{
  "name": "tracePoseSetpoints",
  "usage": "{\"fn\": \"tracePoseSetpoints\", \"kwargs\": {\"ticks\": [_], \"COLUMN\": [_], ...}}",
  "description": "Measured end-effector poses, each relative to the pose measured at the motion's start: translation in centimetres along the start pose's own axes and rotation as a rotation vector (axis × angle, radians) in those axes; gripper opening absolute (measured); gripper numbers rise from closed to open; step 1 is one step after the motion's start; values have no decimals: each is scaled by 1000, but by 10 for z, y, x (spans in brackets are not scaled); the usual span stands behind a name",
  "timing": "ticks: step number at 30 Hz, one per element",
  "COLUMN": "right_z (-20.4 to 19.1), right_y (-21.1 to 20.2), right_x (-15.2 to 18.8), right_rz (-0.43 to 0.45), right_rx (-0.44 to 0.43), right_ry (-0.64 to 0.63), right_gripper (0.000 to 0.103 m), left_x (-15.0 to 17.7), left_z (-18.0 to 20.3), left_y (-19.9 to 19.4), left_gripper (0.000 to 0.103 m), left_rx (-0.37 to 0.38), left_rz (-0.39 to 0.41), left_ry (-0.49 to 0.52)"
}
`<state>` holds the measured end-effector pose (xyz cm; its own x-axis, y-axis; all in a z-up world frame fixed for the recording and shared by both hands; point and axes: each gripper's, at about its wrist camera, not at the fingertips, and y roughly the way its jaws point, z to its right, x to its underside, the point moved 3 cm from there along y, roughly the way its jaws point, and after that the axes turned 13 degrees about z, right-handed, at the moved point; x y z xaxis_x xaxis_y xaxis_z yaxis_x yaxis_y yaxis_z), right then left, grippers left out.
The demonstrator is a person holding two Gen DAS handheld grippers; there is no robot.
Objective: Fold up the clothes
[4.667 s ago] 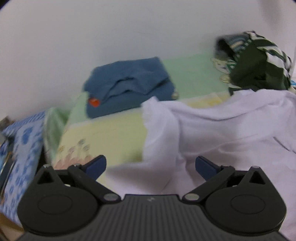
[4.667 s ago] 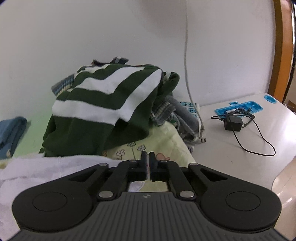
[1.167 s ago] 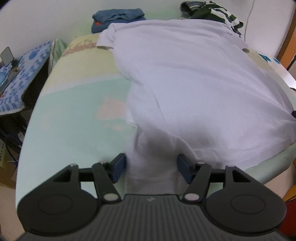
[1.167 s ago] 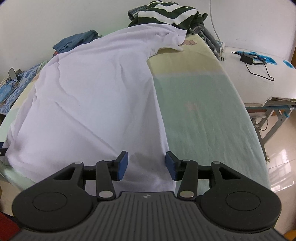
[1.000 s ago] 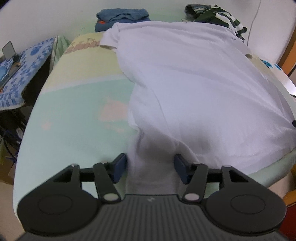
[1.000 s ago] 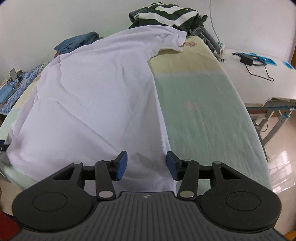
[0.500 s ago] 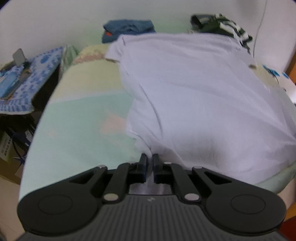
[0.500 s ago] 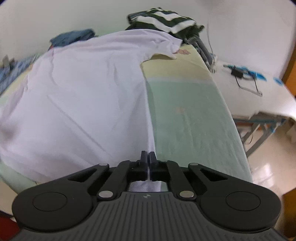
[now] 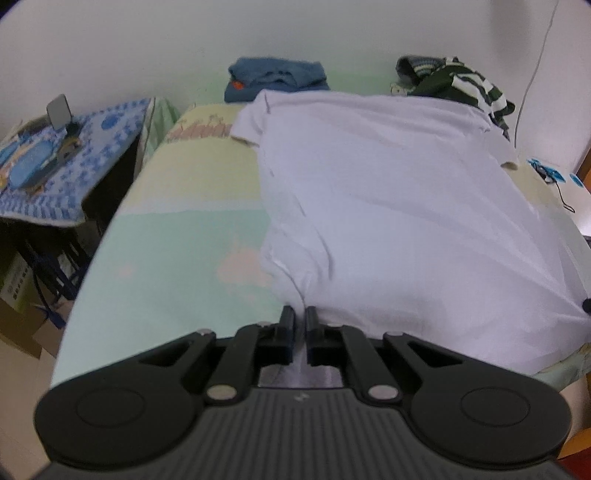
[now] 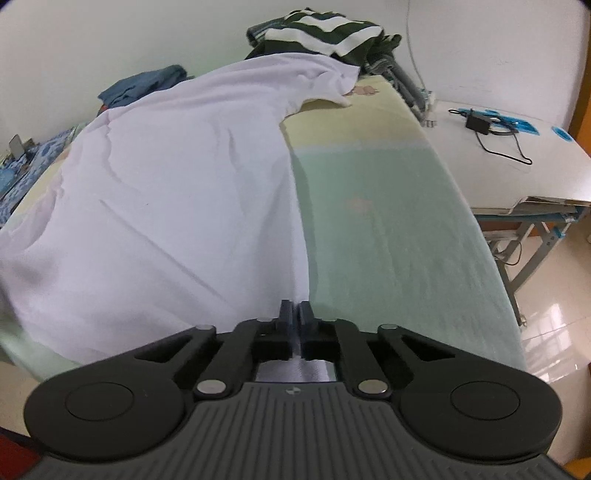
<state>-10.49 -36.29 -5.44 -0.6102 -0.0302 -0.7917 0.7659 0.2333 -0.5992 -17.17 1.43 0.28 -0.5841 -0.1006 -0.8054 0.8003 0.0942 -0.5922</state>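
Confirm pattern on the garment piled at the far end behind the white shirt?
Dark green with broad white stripes: the striped garment, clearest in the right wrist view.

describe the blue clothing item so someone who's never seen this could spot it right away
Start at the long padded surface with the pale green and yellow cover, and follow the spread white t-shirt to its far end by the white wall. The rumpled blue garment lies at the far left corner there. Unlike the dark green and white striped garment at the far right corner, it is plain blue with a small orange spot.
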Motion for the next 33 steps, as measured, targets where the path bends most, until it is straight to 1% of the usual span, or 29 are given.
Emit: {"fn": "tracePoseSetpoints", "kwargs": {"ticks": [8,10,14,16,20,22,26,29,33], "right_z": [9,13,14,14,17,20,28,33,30], "right_y": [-21,-30,-49,-57,-68,-71,-67,-60,-49], "right_x": [-33,-44,-56,-57,-55,-49,-29,-16,-6], "right_rz": [6,9,2,-7,-41,-72,-151,-193,-232], "right_rx": [-172,-223,-319,-344,-382,-391,-360,-330,-299], "right_ry": [294,343,378,362,340,335,305,300,261], "right_gripper": [2,2,1,1,1,1,1,1,1], "left_x": [-35,-43,-51,-51,-40,-31,-7,14,43], "left_z": [-6,-7,-10,-14,-19,-19,-20,-21,-25], "left_y": [-36,-48,-71,-81,-97,-101,-103,-103,-91], "left_gripper": [2,2,1,1,1,1,1,1,0], "left_rx": [-16,-16,-27,-44,-73,-78,-94,-105,-143], "left_rz": [115,147,184,188,162,136,75,25,-41], "left_ry": [-35,-35,-45,-51,-57,-64,-69,-79,-60]}}
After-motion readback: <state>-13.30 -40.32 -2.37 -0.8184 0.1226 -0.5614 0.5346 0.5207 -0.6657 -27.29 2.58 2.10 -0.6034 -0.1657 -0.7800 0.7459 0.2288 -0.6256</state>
